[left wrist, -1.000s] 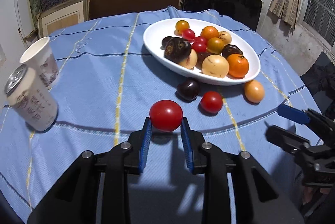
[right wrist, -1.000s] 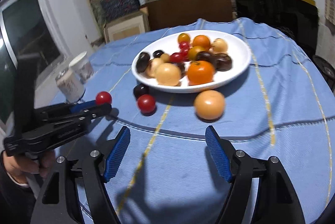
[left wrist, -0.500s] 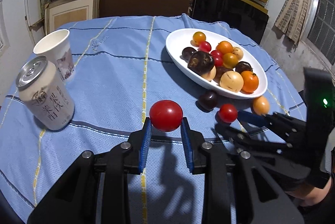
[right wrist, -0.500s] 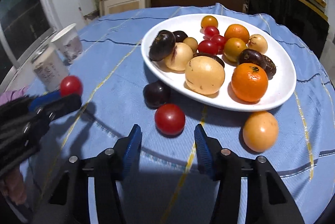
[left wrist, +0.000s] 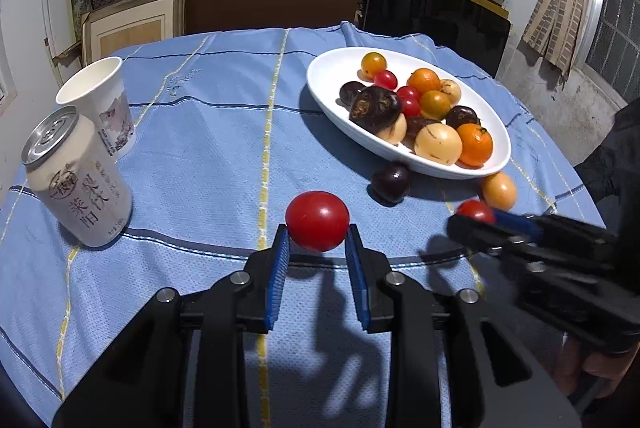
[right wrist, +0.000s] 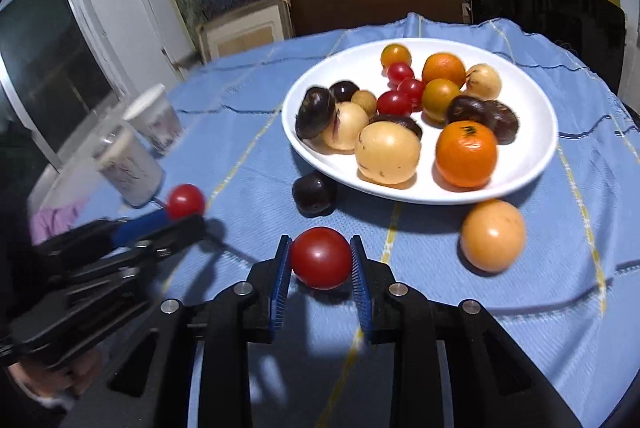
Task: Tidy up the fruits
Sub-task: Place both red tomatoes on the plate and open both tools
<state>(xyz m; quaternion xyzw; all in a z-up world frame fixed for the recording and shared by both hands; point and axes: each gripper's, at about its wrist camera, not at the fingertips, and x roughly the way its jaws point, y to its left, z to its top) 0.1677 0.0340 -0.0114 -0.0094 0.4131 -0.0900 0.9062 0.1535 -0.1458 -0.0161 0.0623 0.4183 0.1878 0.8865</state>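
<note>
Left gripper (left wrist: 317, 248) angled down, clamping red tomato (left wrist: 317, 221), right gripper (right wrist: 320, 260) just closed on second tomato (right wrist: 320, 257)

Blue-clothed table (left wrist: 224, 132) bears plate (left wrist: 328, 76), can (left wrist: 80, 184), cup (left wrist: 100, 104).

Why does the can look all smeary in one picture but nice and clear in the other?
In the right wrist view the can and cup are smeared by motion blur near the frame's edge; in the left wrist view the can is sharp, its lettering readable, though the fisheye lens bends it outward.
</note>
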